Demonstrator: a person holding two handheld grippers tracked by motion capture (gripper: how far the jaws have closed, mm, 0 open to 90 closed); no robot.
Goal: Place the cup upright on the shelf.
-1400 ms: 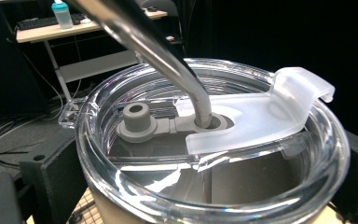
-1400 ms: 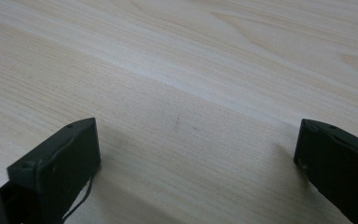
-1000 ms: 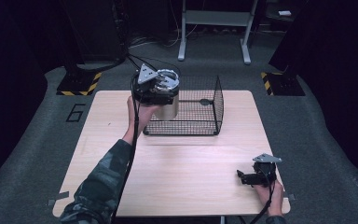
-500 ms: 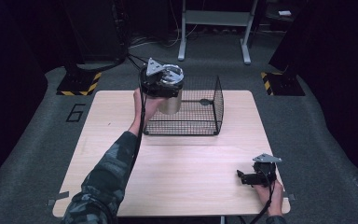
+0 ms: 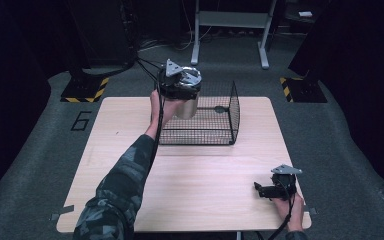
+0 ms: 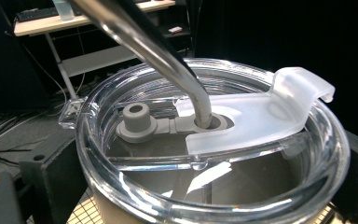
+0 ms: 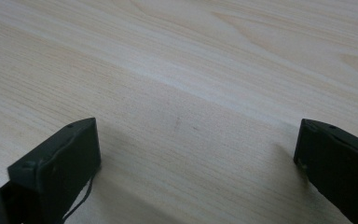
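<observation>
- High view: tumbler [image 5: 186, 106] held aloft in the left gripper [image 5: 180, 86] above the near-left corner of the wire basket [image 5: 232, 112], over the far part of the table [image 5: 200, 185]. Clamped on the tumbler near its top, apparently at the rim. Not yet inside the basket, not yet set down; judged mid-carry, with lowering into the basket and letting go still to come. Long axis near vertical, lid end up, base down toward the mesh. Right gripper [image 5: 267, 190] resting on the table near its near-right corner, well apart from the basket, idle.
- Left gripper view: close on the clear lid [image 6: 214, 168], seated on the tumbler, with a metal straw [image 6: 168, 56] through the grey seal and a frosted flap [image 6: 261, 116] swung open. Straw leaning up and away toward the top left of this view, so the cup stands upright or only slightly tilted. A patch of mesh below the cup at the bottom edge.
- Right gripper view: two black jaws set wide apart over bare wood, nothing between them.
</observation>
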